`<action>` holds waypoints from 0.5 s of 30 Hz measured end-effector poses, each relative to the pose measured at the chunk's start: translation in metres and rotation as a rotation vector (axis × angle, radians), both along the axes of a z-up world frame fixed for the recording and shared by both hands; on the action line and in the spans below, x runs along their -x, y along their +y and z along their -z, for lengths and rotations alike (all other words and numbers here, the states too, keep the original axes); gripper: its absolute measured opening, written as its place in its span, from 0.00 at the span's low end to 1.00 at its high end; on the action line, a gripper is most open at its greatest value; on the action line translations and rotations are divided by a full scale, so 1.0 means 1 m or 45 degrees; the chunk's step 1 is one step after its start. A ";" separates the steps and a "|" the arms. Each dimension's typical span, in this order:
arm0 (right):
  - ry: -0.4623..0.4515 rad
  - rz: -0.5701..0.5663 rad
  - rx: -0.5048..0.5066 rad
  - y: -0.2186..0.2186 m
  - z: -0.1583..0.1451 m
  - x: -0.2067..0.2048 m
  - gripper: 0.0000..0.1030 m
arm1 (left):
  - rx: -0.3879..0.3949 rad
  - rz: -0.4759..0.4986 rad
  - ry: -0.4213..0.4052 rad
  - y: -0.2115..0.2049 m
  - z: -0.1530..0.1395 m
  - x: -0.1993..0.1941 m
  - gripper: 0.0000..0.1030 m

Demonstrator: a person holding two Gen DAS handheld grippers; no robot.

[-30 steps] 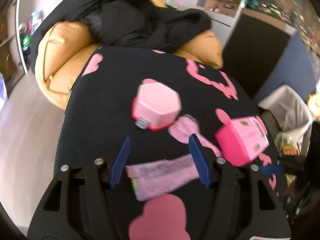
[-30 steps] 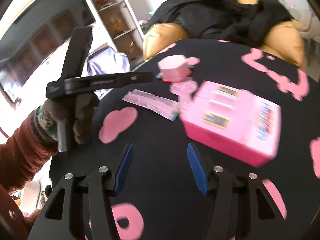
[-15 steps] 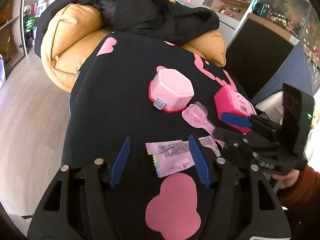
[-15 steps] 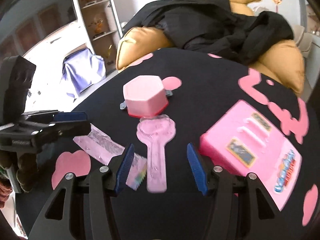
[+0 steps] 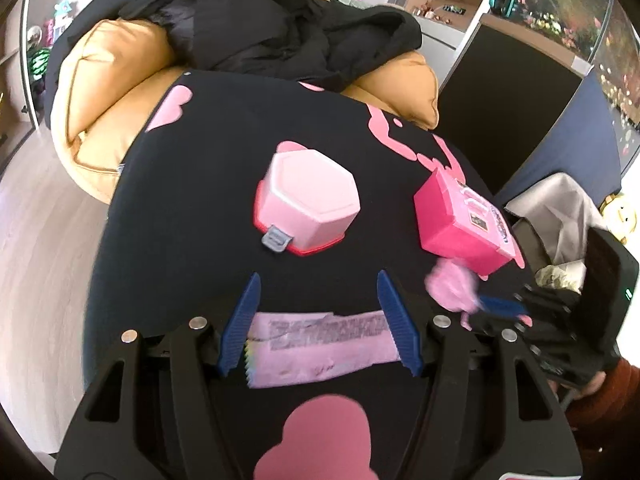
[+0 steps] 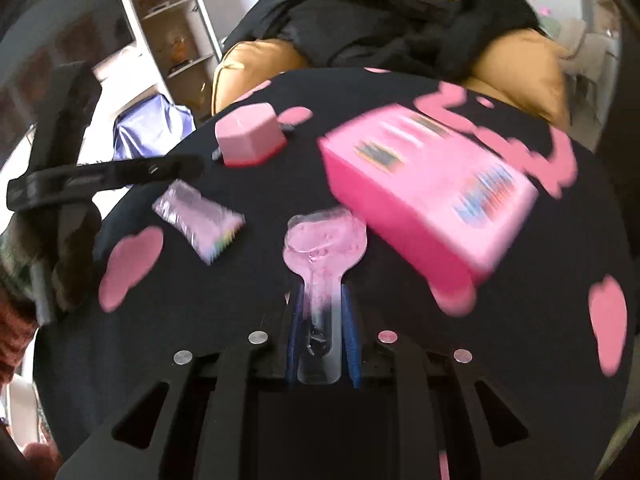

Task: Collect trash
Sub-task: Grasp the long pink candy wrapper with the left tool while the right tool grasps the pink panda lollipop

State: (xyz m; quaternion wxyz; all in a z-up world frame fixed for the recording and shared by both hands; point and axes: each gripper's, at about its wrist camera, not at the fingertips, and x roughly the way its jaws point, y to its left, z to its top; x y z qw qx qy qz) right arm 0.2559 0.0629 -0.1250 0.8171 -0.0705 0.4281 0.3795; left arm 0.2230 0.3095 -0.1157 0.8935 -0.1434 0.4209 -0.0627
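Observation:
A flat pink snack wrapper [image 5: 320, 344] lies on the black cloth with pink shapes [image 5: 208, 208]. My left gripper [image 5: 318, 292] is open, its blue fingers either side of the wrapper. The wrapper also shows in the right wrist view [image 6: 200, 220]. My right gripper [image 6: 322, 300] is shut on the handle of a clear pink spoon-shaped plastic package [image 6: 324, 240]. In the left wrist view that package [image 5: 448, 284] is blurred at the right gripper's tip.
A pink hexagonal box [image 5: 308, 204] and a bright pink carton [image 5: 464, 224] sit on the cloth. Behind are an orange cushion [image 5: 100, 92] with a black jacket [image 5: 280, 28]. A bag with clutter [image 5: 560, 220] stands at the right.
My right gripper closed on the spoon-shaped package and drew it back toward the carton's near side. My left gripper moved forward so the wrapper sits between its fingers.

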 end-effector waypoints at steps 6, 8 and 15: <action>0.005 0.049 -0.037 -0.039 0.005 0.021 0.19 | 0.039 0.086 0.074 -0.017 0.002 0.015 0.56; 0.036 0.062 -0.075 -0.047 0.006 0.022 0.19 | 0.029 0.153 0.096 -0.027 0.001 0.024 0.57; 0.059 0.070 -0.065 -0.049 0.005 0.025 0.19 | -0.121 0.211 0.114 -0.057 0.002 0.043 0.57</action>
